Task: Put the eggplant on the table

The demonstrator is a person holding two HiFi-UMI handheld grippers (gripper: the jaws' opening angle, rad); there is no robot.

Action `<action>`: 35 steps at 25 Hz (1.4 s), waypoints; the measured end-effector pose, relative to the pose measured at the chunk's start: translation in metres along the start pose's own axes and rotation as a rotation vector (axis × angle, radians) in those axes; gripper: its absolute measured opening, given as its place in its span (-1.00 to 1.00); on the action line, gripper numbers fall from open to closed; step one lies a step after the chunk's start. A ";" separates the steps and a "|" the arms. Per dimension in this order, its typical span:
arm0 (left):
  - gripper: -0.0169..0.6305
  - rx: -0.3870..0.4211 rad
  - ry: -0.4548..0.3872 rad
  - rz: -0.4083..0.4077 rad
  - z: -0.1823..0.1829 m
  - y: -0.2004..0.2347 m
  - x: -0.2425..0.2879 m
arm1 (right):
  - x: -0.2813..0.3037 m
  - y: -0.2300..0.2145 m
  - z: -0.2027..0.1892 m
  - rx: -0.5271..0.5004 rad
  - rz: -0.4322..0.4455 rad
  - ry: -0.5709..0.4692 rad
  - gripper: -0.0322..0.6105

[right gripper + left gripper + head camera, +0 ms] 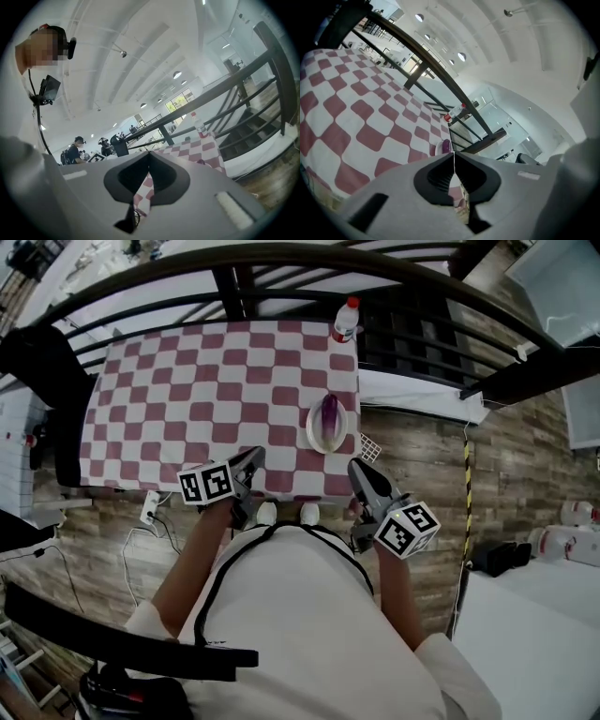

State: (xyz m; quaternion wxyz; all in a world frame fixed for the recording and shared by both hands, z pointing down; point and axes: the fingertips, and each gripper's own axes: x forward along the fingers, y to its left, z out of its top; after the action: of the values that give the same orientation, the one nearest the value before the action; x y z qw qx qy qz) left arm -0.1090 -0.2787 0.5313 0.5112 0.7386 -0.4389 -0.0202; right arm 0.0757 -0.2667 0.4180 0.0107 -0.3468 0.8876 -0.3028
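With the eggplant lying on its plate at the tabletop's right side, the left gripper and right gripper are hovering at the near edge, fingers pressed together and empty, so the approach is seemingly just beginning, calling for spreading one pair around it.

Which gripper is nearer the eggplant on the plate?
Right. The right gripper is just short of the eggplant, at the near edge of the table; the left gripper is farther away, to its left.
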 end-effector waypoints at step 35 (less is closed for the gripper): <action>-0.93 0.483 -0.092 -0.136 0.036 -0.106 -0.011 | -0.016 -0.003 0.011 -0.106 -0.055 -0.039 -0.88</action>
State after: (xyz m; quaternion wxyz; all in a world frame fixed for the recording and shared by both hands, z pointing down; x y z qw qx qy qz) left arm -0.0666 -0.2886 0.4280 0.2969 0.8655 -0.4030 0.0175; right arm 0.0926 -0.2649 0.4075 0.0013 -0.3769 0.8922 -0.2489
